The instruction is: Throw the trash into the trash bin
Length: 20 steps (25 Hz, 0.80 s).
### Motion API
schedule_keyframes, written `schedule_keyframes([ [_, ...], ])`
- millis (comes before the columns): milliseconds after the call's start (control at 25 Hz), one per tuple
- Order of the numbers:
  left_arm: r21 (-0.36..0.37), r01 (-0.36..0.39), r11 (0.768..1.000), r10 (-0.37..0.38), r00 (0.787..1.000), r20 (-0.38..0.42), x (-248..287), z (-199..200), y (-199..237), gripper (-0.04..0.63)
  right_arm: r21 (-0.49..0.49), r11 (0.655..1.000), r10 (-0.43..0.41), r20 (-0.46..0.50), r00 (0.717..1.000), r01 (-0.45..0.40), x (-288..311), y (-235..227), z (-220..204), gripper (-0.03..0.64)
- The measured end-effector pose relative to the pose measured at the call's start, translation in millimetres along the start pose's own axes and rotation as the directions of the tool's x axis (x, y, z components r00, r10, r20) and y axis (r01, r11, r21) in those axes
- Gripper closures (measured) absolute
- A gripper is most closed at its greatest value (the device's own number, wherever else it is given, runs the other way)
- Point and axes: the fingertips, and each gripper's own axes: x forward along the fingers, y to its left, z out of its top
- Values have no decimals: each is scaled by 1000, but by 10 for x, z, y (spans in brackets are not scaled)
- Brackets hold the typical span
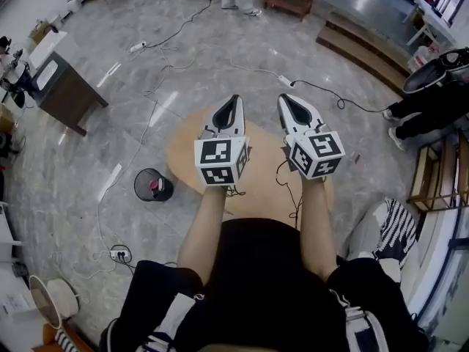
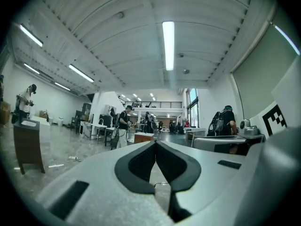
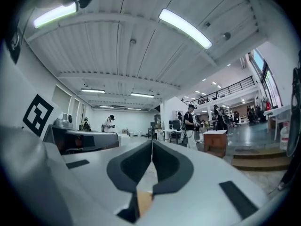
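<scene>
I have both tongs closed and empty. The left tongs (image 1: 234, 103) and the right tongs (image 1: 287, 100) each meet at the tips with nothing between them, and both point level above the round bench (image 1: 183, 149). No trash shows on the part of the bench I can see. On the floor to the left stands the bin (image 1: 139, 178), with a piece of pink trash (image 1: 154, 185) lying inside it. I judge the throw done, with nothing in view left to pick up.

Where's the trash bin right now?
In the head view, the round black mesh trash bin stands on the grey floor, beside the left edge of the round wooden table, lower left of the left gripper.
</scene>
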Motion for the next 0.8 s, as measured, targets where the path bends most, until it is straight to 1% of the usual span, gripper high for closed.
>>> schedule_keyframes([
  [160,-3,21,1000,-21,1000,-13,-3,-68,-143,589,1,1000,-17,-8,1000,17,-103,-72,-67,604],
  [320,10,33,999,-32,999,-23,5,-89,-217,589,4,1000,-24,-4,1000,24,-151,-128,-73,604],
  [560,3,32,999,-32,999,-24,-50,-85,-218,589,-18,1000,0,-6,1000,0,-157,-24,-80,604],
  [800,-13,34,999,-34,999,-29,-42,-104,-264,589,-15,1000,3,-10,1000,-3,-226,-14,-103,604],
])
